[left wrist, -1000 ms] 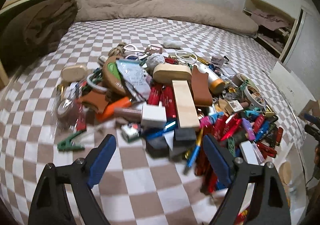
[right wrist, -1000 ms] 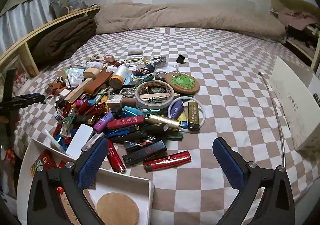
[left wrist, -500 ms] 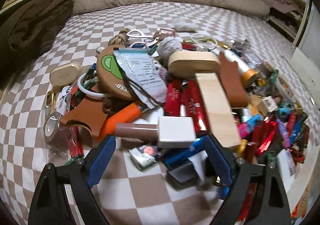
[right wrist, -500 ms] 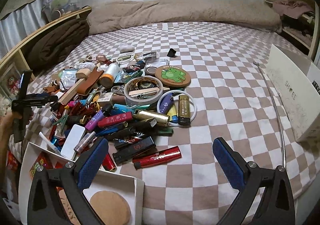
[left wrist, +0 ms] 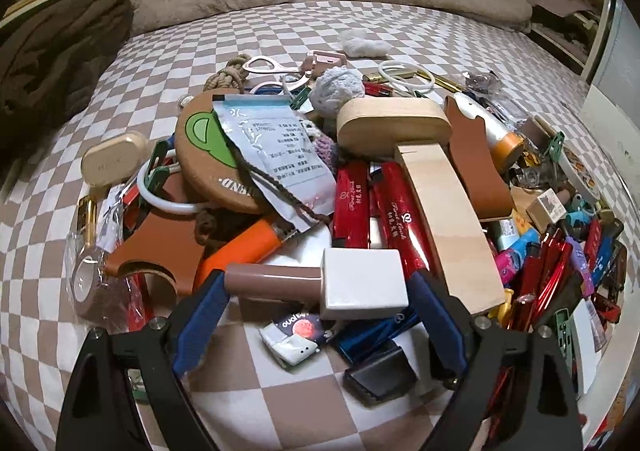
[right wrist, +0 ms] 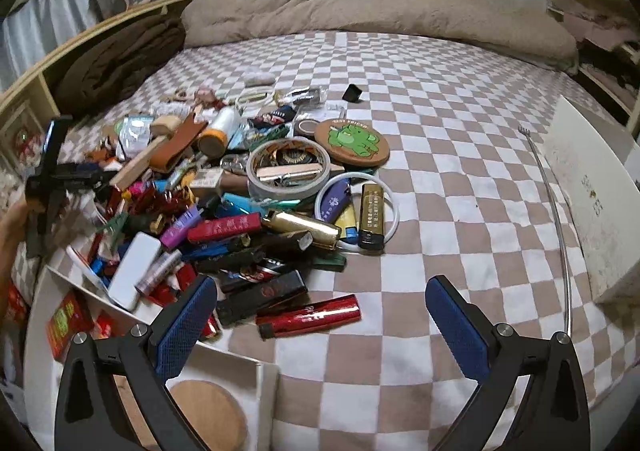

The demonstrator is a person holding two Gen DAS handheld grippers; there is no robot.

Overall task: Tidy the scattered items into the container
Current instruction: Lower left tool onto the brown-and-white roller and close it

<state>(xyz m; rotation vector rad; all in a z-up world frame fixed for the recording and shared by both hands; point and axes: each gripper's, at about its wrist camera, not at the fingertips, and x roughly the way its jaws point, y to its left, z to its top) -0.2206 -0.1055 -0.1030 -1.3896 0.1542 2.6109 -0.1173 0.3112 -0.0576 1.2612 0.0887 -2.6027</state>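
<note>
A heap of small items lies on the checkered bed [left wrist: 248,403]. My left gripper [left wrist: 316,319] is open, its blue pads on either side of a bottle with a white square cap [left wrist: 360,283] and a mauve body [left wrist: 272,283] at the heap's near edge. A small moon-print packet [left wrist: 294,333] lies just under it. My right gripper [right wrist: 320,325] is open and empty, above a red lighter [right wrist: 310,315]. The white container [right wrist: 256,375] sits at bottom left with a cork disc [right wrist: 208,415] and red packets inside. The left gripper also shows in the right wrist view [right wrist: 52,179].
A long wooden block [left wrist: 444,211], red lighters [left wrist: 396,211], a cork coaster with a green print [left wrist: 212,155], a tape roll [right wrist: 288,171] and a gold lighter [right wrist: 304,229] fill the heap. A white box lid [right wrist: 592,207] stands at right. A beige duvet [right wrist: 360,15] lies at the far end.
My left gripper has moved forward and down into the heap until its pads flank the white-capped bottle. My right gripper has drifted slightly closer to the red lighter.
</note>
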